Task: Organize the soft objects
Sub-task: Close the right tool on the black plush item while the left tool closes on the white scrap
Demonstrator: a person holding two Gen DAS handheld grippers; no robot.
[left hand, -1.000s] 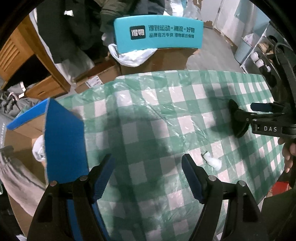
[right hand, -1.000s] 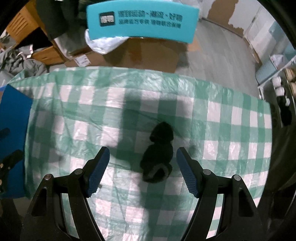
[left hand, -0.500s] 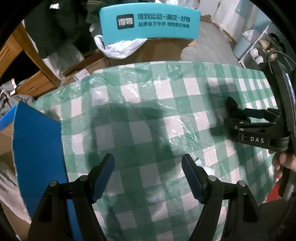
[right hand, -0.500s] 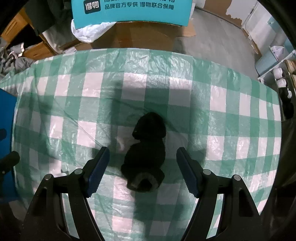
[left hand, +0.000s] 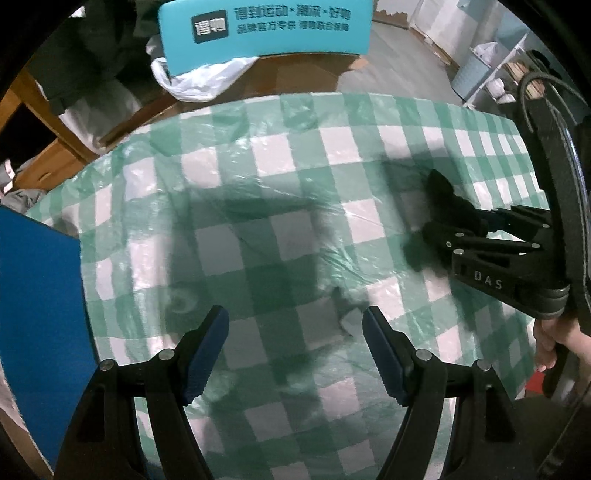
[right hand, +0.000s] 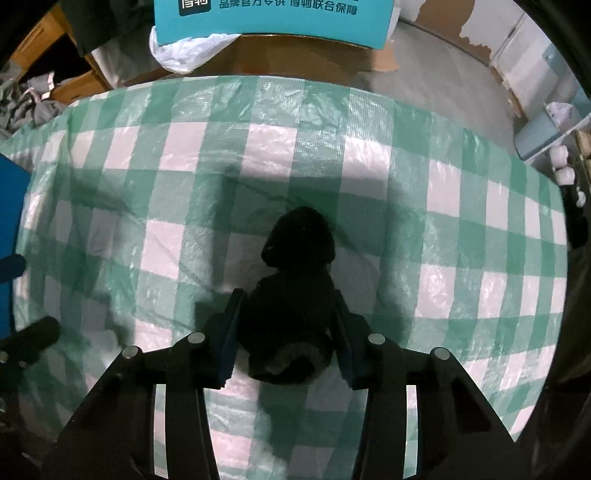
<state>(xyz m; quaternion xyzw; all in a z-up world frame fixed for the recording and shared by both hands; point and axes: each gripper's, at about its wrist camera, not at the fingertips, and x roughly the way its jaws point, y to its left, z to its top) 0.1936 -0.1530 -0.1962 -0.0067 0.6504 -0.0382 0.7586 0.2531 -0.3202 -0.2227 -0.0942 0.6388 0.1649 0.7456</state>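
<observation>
A black fuzzy sock roll (right hand: 295, 280) lies on the green-and-white checked tablecloth (right hand: 177, 147). My right gripper (right hand: 286, 332) points down over it. Its jaws are closing, and both blue pads touch the sides of the roll's near end. In the left wrist view the right gripper (left hand: 436, 236) shows at the right, with the black sock (left hand: 437, 186) poking out past it. My left gripper (left hand: 295, 347) hangs open over the cloth with nothing between its fingers. A small white crumpled thing (left hand: 351, 319) lies on the cloth just inside its right finger, blurred.
A blue box (left hand: 37, 295) stands at the cloth's left edge. Beyond the far edge are a teal sign with printed characters (left hand: 266, 29), a white plastic bag (left hand: 199, 81) and cardboard. A person's hand (left hand: 554, 332) holds the right gripper's handle.
The right gripper's jaws have narrowed from wide apart to touching the black sock after sinking onto it. The left gripper has shifted right and lower, bringing the white thing close to its right finger.
</observation>
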